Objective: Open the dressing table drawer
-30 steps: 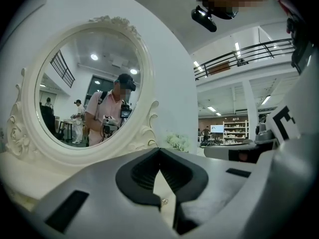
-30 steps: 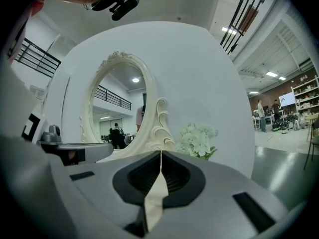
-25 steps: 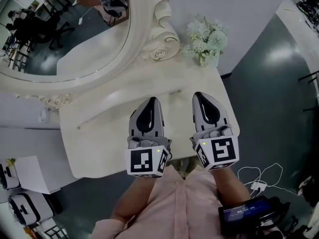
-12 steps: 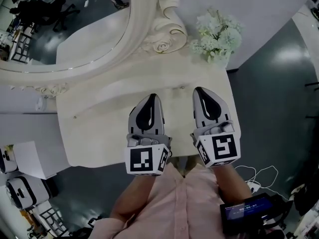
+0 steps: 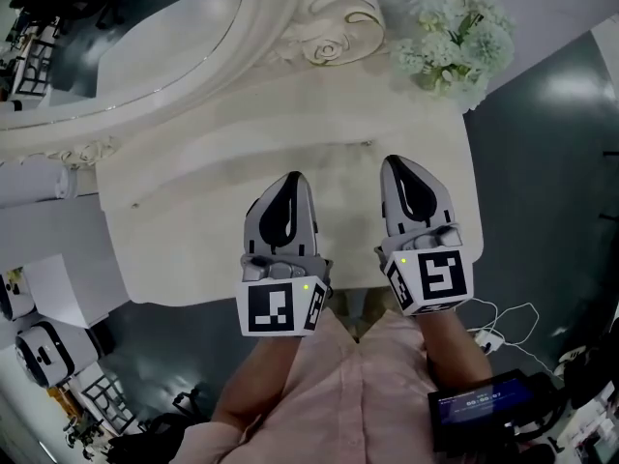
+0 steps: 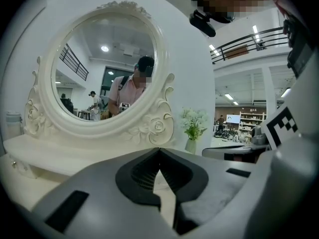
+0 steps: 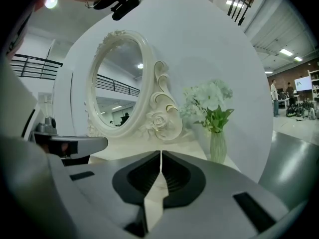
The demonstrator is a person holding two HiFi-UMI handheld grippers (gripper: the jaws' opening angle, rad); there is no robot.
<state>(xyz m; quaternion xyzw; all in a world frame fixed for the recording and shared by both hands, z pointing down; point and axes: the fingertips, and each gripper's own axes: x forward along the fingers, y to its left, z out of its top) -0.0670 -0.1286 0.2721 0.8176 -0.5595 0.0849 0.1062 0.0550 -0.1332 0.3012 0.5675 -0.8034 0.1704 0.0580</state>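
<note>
The cream dressing table fills the middle of the head view, with its oval mirror at the back left. A raised tier runs along the back, and a small knob shows on its front. The drawer front itself is hidden under the table top. My left gripper and right gripper hover side by side over the front half of the top. Both are shut with nothing between the jaws. In the left gripper view the left gripper points at the mirror frame. The right gripper points toward the carved rose.
A vase of white flowers stands on the table's back right corner and appears in the right gripper view as the same vase. White cables lie on the dark floor at the right. White equipment stands on the left.
In the head view the table, mirror and flowers have slid up and to the right. Both grippers have stayed shut, side by side, and sit lower over the table top.
</note>
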